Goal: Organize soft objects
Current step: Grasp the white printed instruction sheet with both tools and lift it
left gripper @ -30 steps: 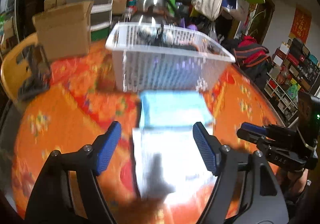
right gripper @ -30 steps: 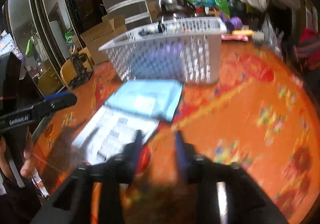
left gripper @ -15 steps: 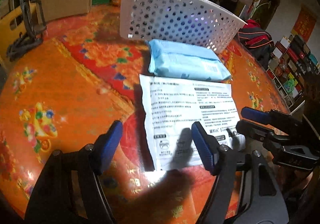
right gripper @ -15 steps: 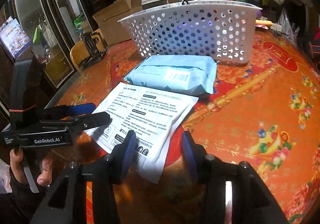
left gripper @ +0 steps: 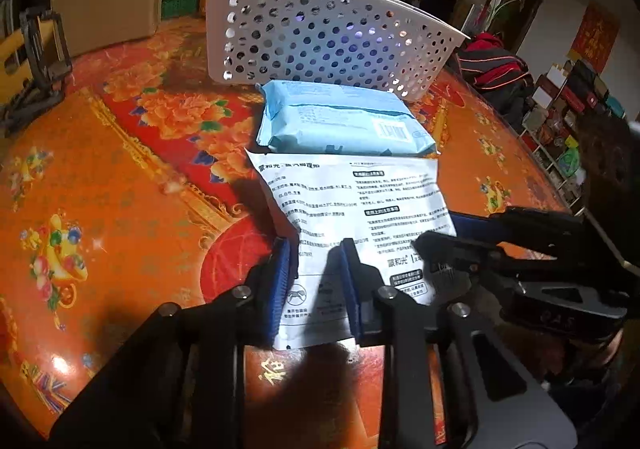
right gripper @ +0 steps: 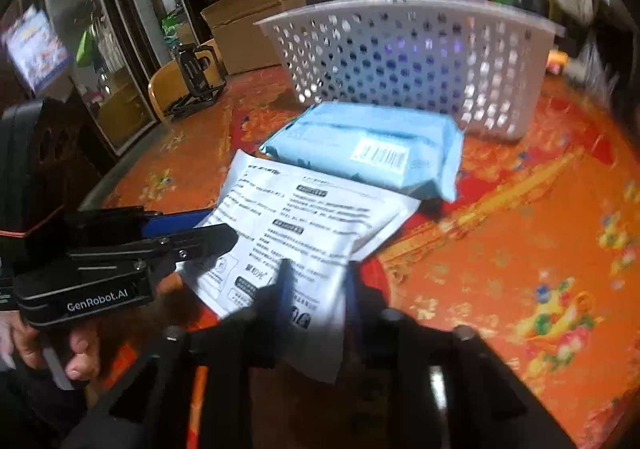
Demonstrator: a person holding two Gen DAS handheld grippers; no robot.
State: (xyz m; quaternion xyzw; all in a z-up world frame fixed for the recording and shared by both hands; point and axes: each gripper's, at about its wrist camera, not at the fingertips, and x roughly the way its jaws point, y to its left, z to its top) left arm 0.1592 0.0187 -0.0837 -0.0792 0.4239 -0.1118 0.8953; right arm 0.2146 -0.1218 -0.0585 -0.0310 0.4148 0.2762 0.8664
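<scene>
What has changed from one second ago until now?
Both grippers came down to the white printed pouch. The jaws of the left gripper and right gripper have just been closing, now pinching the pouch's near edge between them. The blue pack and white basket stayed in place.

We read "GenRobot.AI" on left gripper body; barcode on blue pack; white pouch print too small.

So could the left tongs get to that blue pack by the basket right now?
Probably not at once. The left tongs have just been closing, with the near edge of the white packet between their fingers. The blue pack lies just beyond it, with nothing on top, against the basket.
</scene>
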